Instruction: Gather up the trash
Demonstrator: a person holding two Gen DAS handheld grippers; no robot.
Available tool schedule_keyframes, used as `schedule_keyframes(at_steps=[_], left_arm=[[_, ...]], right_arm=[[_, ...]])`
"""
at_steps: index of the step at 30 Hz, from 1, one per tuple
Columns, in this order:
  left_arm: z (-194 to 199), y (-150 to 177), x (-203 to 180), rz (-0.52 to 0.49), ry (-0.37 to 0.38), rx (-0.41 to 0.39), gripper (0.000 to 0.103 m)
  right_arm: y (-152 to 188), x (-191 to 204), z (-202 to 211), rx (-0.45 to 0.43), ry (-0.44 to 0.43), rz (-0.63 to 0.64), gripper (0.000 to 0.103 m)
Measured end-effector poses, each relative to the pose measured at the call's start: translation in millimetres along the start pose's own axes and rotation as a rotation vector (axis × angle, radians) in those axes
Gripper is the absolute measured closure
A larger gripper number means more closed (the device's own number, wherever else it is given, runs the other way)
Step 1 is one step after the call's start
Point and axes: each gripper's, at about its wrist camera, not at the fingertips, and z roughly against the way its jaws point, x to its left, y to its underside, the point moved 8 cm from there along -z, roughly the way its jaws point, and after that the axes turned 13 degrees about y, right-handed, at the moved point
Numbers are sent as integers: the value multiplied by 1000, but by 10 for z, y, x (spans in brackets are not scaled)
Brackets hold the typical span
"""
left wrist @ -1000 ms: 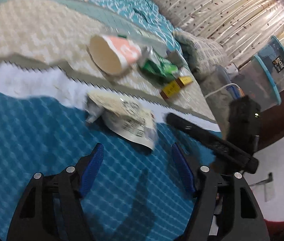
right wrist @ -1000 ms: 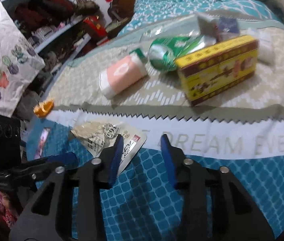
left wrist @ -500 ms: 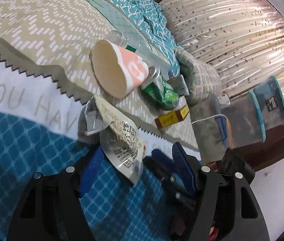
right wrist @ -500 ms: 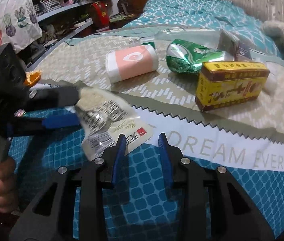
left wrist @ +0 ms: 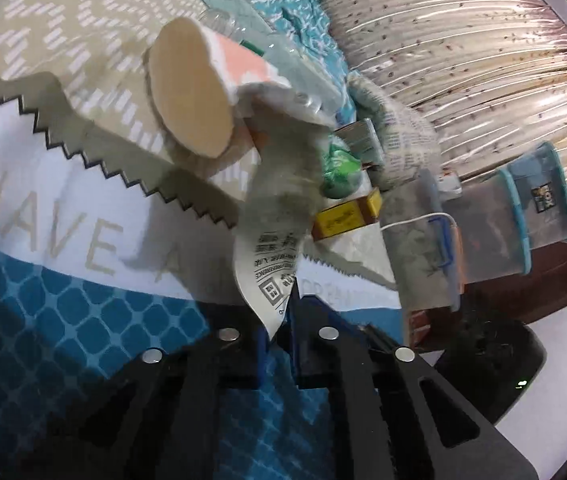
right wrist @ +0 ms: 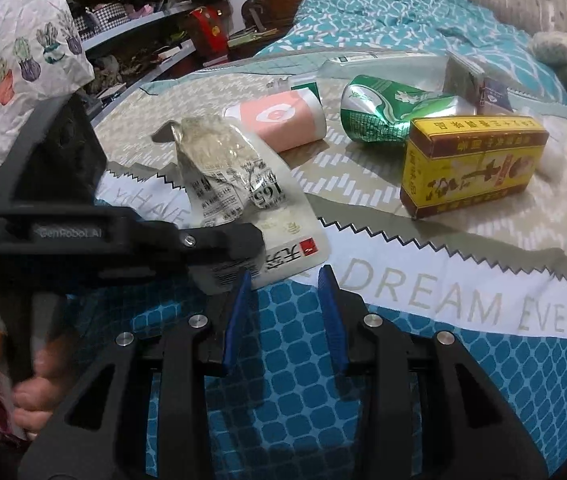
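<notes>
We see open blanket (right wrist: 323, 408) before the yellow box (right wrist: 471, 168). Behind it crowd the green can (right wrist: 387, 118) and pink cup (right wrist: 279, 120).

Light: dim indoor room, soft and even, brightest on the white band of my bedspread (right wrist: 463, 280) ahead of my right tool.
Glare: pale sheen on the curtain (left wrist: 463, 60) up and right of my left tool.
Shadows: soft dark patch under my left gripper (left wrist: 281, 320).
Blur: the wrapper (left wrist: 271, 272) and paper cup (left wrist: 191, 92) ahead of my left tool are smeared; the right view is sharper.
Edges: strong fisheye bending, black corners in both views.
</notes>
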Motion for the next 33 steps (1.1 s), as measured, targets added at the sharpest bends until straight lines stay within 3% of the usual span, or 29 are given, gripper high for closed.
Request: schedule_keyframes(at_steps=[4,8,10,11,12,16,19,23,25,26,28,29,30,33], left_arm=[[61,-15,5,-5,0,-23,97],[84,15,40,9,16,-25,97],[79,26,25,-2,14,-25,97],[79,28,25,-4,13,-25,97],[76,33,18,-8,12,-24,97],[63,50,-23,-31,2,-23,97],[35,71,-76,-52,-8,-20,97],[17,82,-121,-80,-19,-16,97],[6,82,-140,-84,-19,-13,97],[1,82,-145,-84,-17,-12,97],[-8,80,-149,-80,-11,-11,97],[-11,76,-151,-77,-7,-11,97],[-10,74,-142,-74,-5,-12,97],[0,74,-100,-66,0,-11,97]], right_arm=[[19,-93,43,7,-44,-58,64],[-75,-429,164,-34,-19,-206,63],[-209,-642,242,-68,10,-299,39],[-293,-762,287,-94,37,-353,20],[-386,-879,319,-117,60,-410,16],[-713,-1108,243,-110,94,-535,13],[-906,-1250,-11,-56,160,-584,12],[-916,-1226,-293,30,168,-581,12],[-821,-1203,-374,71,150,-566,14],[-751,-1199,-395,87,132,-566,19],[-617,-1218,-323,70,57,-590,26],[-589,-1239,-283,61,38,-597,39],[-528,-1253,-211,58,19,-603,61],[-309,-1310,-92,64,-52,-644,67]])
